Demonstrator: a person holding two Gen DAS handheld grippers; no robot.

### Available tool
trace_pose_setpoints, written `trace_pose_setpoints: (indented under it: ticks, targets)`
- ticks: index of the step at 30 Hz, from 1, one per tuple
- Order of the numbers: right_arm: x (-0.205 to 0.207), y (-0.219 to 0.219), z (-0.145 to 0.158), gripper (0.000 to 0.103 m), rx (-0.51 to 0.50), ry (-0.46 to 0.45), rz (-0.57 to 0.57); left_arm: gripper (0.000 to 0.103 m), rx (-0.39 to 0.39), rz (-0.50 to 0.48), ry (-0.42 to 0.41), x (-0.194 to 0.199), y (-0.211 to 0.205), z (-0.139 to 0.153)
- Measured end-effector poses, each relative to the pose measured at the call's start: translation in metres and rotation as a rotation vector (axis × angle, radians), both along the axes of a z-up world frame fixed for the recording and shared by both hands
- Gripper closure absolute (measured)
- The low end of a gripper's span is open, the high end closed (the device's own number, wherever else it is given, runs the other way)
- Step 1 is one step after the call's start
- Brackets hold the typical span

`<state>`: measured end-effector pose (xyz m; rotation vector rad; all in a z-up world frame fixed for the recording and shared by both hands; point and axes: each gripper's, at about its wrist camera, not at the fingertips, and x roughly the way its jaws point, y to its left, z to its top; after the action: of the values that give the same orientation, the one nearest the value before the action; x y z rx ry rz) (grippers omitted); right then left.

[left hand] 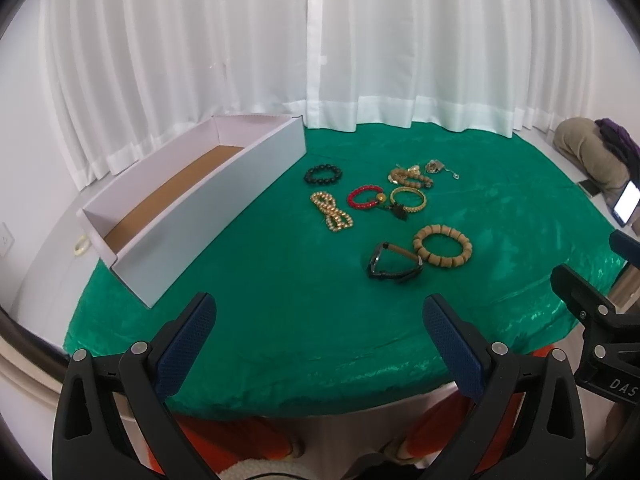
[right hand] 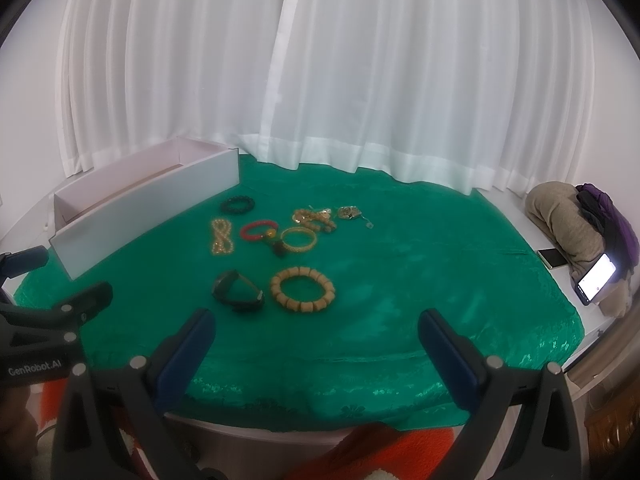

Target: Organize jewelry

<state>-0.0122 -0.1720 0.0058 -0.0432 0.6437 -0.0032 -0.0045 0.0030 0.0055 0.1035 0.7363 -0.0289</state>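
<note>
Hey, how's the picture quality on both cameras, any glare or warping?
Left wrist view: strong fisheye bowing of the white box, sheen on the green cloth. Right wrist view: softer, dimmer; lit phone screen blown out.

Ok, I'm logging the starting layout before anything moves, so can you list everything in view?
white box: 1, white with brown floor, left on cloth, open
green cloth: 1, green, covers table
black bead bracelet: 1, black, nearest box
gold bead strand: 1, gold, twisted
red bracelet: 1, red, centre
gold bangle: 1, gold, right of red
tan bead bracelet: 1, tan, near right
dark band: 1, black, beside it
jewelry tangle: gold, far, uncountable
phones: 2, right edge
curtains: white, behind
left gripper: open
right gripper: open
</note>
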Motion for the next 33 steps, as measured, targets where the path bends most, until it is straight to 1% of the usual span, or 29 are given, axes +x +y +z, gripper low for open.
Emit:
trace_pose_setpoints:
  ticks: [6, 8, 17, 26, 33]
  targets:
    - [-0.0002, 0.0007, -0.0002, 0.000, 0.001, 0.000, 0.003, 0.000, 0.001, -0.003, -0.001, -0.0041, -0.0053, 0.0010]
    - [-0.0004, 0.0007, -0.0001, 0.000, 0.003, 0.000, 0.006, 0.000, 0.000, 0.000, -0.001, 0.0012, 0.0011, 0.0002]
    - [-0.0031, 0.0047, -0.0001, 0.000, 0.005, -0.012, 0.010, 0.000, 0.000, 0.001, 0.000, 0.0014, 0.0013, 0.0005]
    - [-0.0058, 0.0010, 0.0002, 0.000, 0.029, -0.022, 0.023, 0.000, -0.001, 0.001, 0.000, 0.0010, 0.0011, 0.0003]
    - [-0.0053, 0.0005, 0.0003, 0.000, 0.015, -0.024, 0.020, 0.000, 0.000, 0.001, 0.000, 0.0009, 0.0015, -0.0001]
